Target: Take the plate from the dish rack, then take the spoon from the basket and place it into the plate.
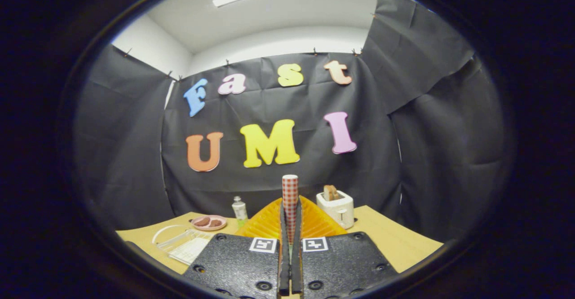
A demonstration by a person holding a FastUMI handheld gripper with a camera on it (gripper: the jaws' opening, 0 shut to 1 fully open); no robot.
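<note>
Nearest, the gripper (290,227) has its two fingers pressed close on the red-checked handle of the spoon (290,195), which stands upright between them. Just beyond the fingers lies the orange plate (269,225) on the wooden table (395,240). Off to the left sits the white dish rack (184,243), then a pink dish (209,222) and a small bottle (239,209). Right of the plate stands a white toaster (336,207).

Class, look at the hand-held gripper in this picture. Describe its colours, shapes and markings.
The hand-held gripper has two broad black plates with a rough, pebbled surface and round screw holes. Each plate carries a small white square tag with a black pattern. Two narrow black fingers run forward side by side between the plates.
</note>
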